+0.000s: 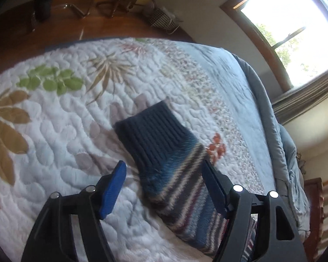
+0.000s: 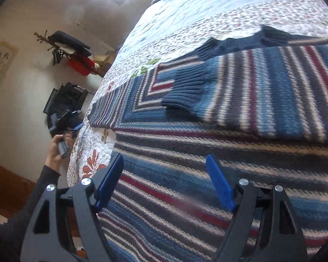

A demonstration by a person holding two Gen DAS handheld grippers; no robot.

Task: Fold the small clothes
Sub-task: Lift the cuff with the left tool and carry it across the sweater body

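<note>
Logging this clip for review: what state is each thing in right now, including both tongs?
Striped blue, white and maroon knit sweater: lying on the bed, one sleeve folded across its body.
Other sleeve with navy ribbed cuff: stretched out flat on the quilt.
White floral quilted bedspread: spread flat.
Left tongs: open, astride the sleeve, not gripping.
Right tongs: open over the sweater, empty.

Each gripper [image 1: 164,168] [image 2: 165,161] has 2 blue pads on black arms with silver screws; lower left, a dark grey sleeve [image 2: 32,187].
</note>
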